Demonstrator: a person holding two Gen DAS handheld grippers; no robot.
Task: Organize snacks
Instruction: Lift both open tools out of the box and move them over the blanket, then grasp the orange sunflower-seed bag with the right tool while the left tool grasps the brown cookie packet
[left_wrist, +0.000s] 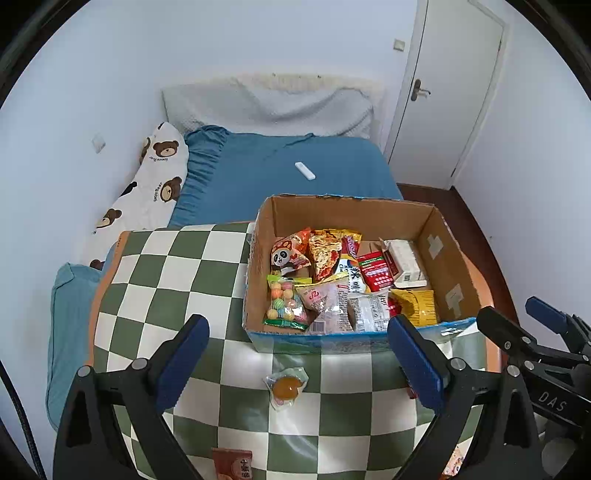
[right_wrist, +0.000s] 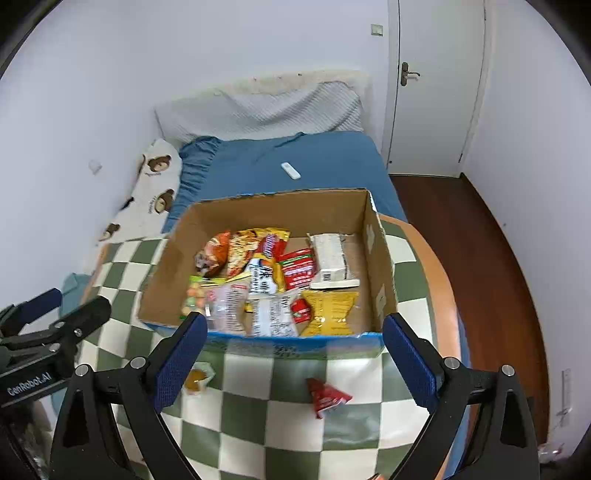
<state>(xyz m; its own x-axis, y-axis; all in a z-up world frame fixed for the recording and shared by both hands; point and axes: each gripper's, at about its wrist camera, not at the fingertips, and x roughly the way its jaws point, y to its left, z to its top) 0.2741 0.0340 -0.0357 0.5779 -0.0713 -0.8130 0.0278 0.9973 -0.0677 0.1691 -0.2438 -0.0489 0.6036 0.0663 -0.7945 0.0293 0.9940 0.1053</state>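
A cardboard box (left_wrist: 448, 262) (right_wrist: 162, 273) holding several snack packets stands on the green-and-white checked table (left_wrist: 155, 280) (right_wrist: 258, 380). In front of it lies a clear jelly cup (left_wrist: 285, 387) (right_wrist: 196, 379), and a small red packet (right_wrist: 327, 397) lies further right. A brown packet (left_wrist: 232, 463) sits at the near table edge. My left gripper (left_wrist: 299, 360) is open above the jelly cup, empty. My right gripper (right_wrist: 291, 360) is open too, just short of the box's front wall, with the red packet below it. Each gripper shows at the edge of the other's view.
The table stands against a bed with a blue sheet (left_wrist: 295, 162), a bear-print pillow (left_wrist: 155, 184) and a white remote (left_wrist: 304, 170). A white door (left_wrist: 454, 85) and dark wood floor (right_wrist: 476, 258) are on the right.
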